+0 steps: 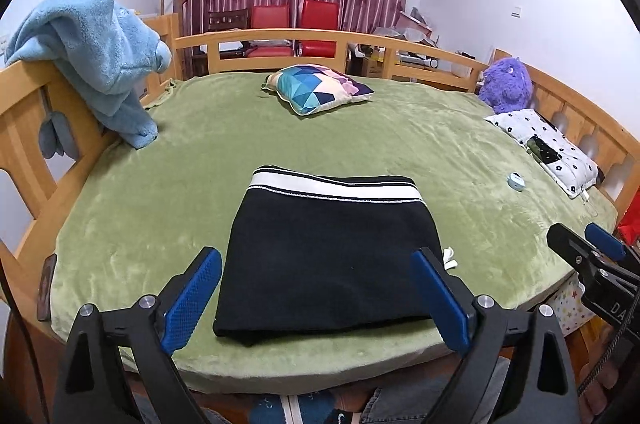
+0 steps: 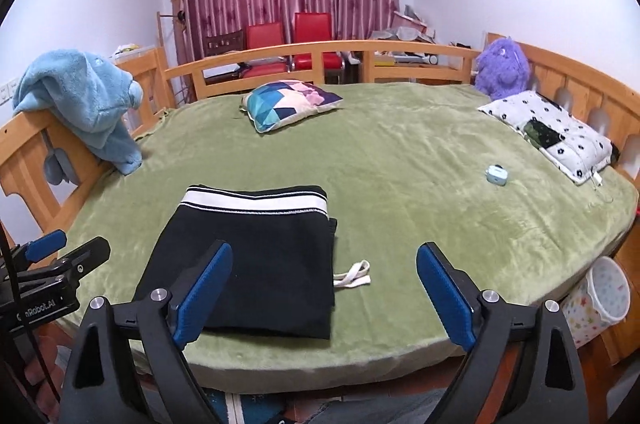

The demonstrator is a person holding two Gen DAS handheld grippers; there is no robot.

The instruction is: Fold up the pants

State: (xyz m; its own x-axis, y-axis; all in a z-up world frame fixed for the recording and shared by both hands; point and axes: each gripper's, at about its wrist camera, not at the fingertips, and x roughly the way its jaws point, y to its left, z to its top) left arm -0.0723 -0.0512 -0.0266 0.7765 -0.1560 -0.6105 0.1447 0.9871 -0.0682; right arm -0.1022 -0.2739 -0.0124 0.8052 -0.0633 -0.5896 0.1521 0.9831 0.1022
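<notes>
Partly hidden "nRobot.AI" on left gripper, cut-off letters "DA" on right gripper

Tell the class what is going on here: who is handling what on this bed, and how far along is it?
A person holds a pair of tongs in each hand above the near edge of a green bed. The black pants lie folded into a compact rectangle, white waistband at the far end, a white drawstring poking out at the side. Both the left tongs and right tongs are open and touch nothing, so the folding looks finished.
</notes>
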